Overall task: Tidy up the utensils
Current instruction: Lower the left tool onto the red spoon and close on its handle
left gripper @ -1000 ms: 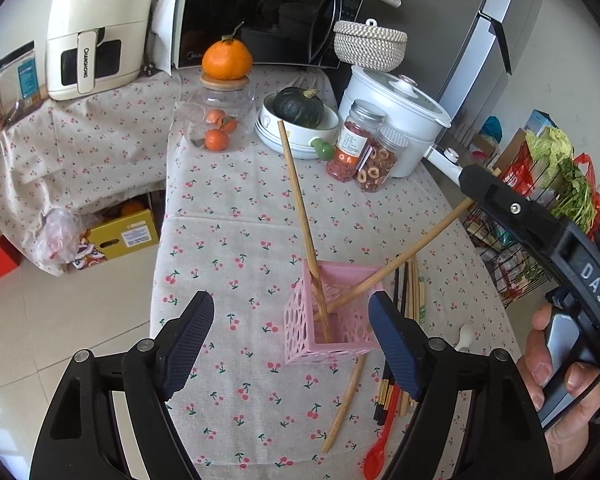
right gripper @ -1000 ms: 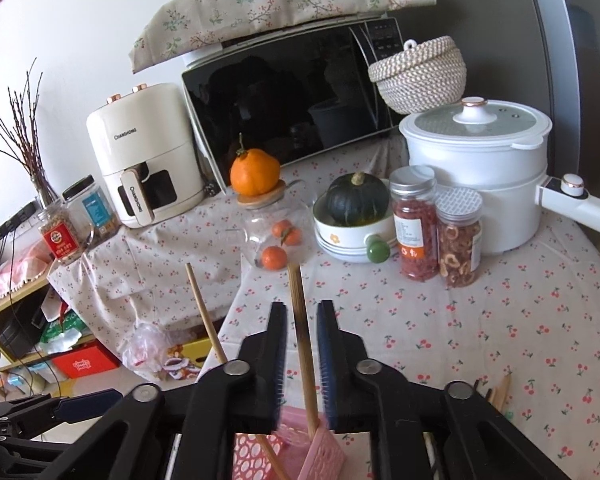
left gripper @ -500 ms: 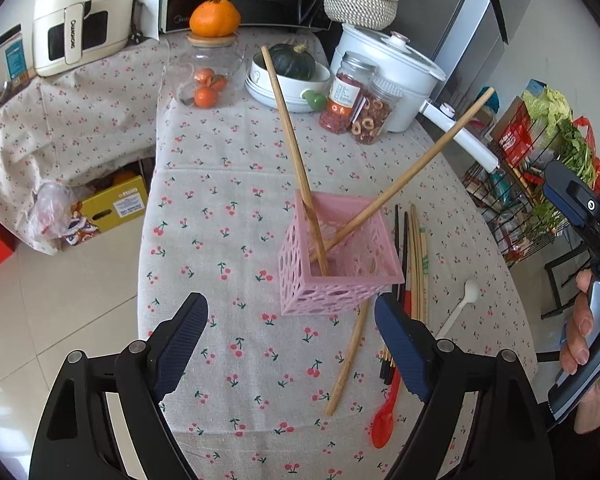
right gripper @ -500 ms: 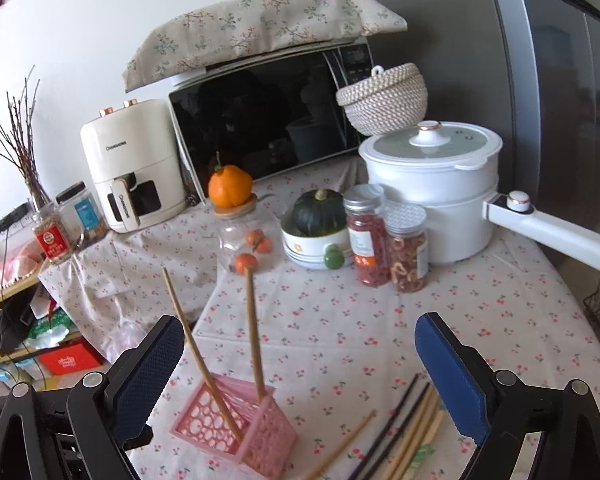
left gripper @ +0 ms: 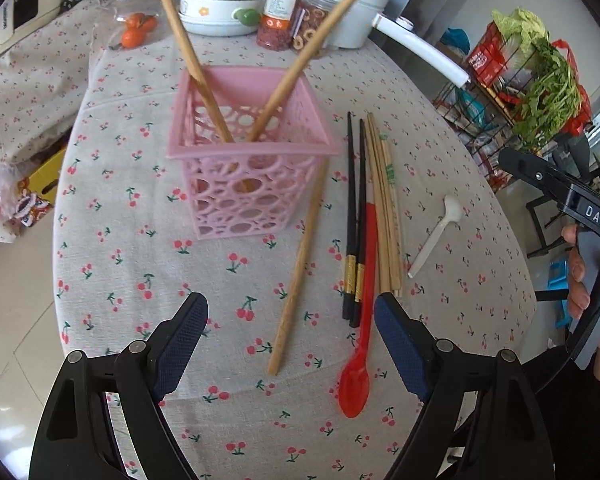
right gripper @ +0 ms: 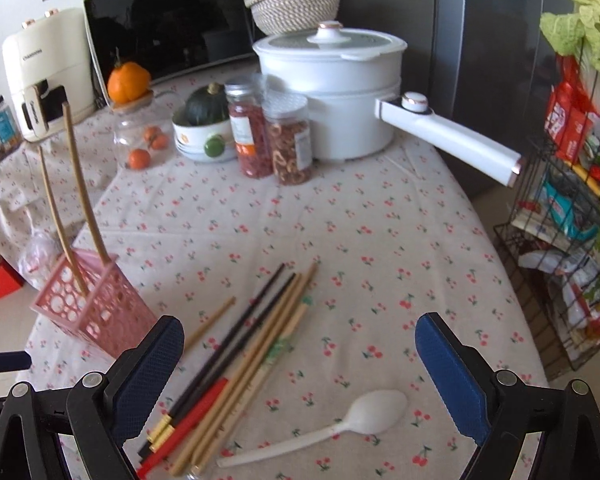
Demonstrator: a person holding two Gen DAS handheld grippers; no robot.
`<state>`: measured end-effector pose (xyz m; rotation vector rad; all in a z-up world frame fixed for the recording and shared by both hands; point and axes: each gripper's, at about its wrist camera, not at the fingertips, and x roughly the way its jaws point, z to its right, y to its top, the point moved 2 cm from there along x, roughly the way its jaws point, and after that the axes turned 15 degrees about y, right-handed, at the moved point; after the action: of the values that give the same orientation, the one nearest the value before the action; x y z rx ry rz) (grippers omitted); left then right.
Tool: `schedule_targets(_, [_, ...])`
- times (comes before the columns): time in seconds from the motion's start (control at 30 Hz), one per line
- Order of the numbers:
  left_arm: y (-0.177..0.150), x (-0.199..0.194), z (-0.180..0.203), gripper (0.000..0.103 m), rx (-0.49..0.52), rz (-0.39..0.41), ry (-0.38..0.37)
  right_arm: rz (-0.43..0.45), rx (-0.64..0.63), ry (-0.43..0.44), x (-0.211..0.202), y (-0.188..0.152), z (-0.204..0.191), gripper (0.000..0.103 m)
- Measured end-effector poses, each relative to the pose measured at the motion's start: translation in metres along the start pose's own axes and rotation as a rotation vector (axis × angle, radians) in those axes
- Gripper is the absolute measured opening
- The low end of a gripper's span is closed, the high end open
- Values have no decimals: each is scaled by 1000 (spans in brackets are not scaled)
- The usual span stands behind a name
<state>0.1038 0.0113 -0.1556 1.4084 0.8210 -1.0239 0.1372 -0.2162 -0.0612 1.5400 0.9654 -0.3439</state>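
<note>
Chopsticks are what I'm working on: two long wooden chopsticks (left gripper: 204,76) already stand crossed in the pink lattice basket (left gripper: 244,168), and a third one (left gripper: 300,268) lies loose on the cherry-print desk (left gripper: 140,240), running from just beside the basket's near corner toward my left gripper (left gripper: 290,344). To its right lies a bundle: two black chopsticks with gold bands (left gripper: 354,220), a red spoon (left gripper: 360,340) and several bamboo chopsticks (left gripper: 386,216), all touching or overlapping. A white spoon (left gripper: 434,236) lies apart, further right.

My left gripper hovers wide open and empty, the loose chopstick's near end between its pads. My right gripper (right gripper: 300,364) is likewise spread wide with nothing in it, above the white spoon (right gripper: 332,428) and the near ends of the bundle.

I judge the single chopstick to be the next pick. To do it well I'd lower the left gripper straight over it, pads on either side of the shaft and across its length, and close a little up from the end so it doesn't pivot. It lies flat, so the pads must nearly touch the cloth; snagging the fabric is the risk. I'd keep clear of the black pair, tilt the stick upright before the basket, and enter gently, since the light basket could tip against the two leaning sticks.
</note>
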Motion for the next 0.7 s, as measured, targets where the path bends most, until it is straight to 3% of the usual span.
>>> schedule_targets(0.1, [-2,8,21,72,46,-26,-39,-93,13,-49,10,-10,12,97])
schedule_targets(0.17, [-3,14,34,47,76,-52,-65,-148,30,-74,16,-17,19,97])
schedule_targets(0.27, [-5,24,53,29,122,-83,-79,-203,67,-75,22,-23,29,97])
schedule_targets(0.7, [18,53,93,10,212,-81,-24,-245,128,-60,21,-28,44,97])
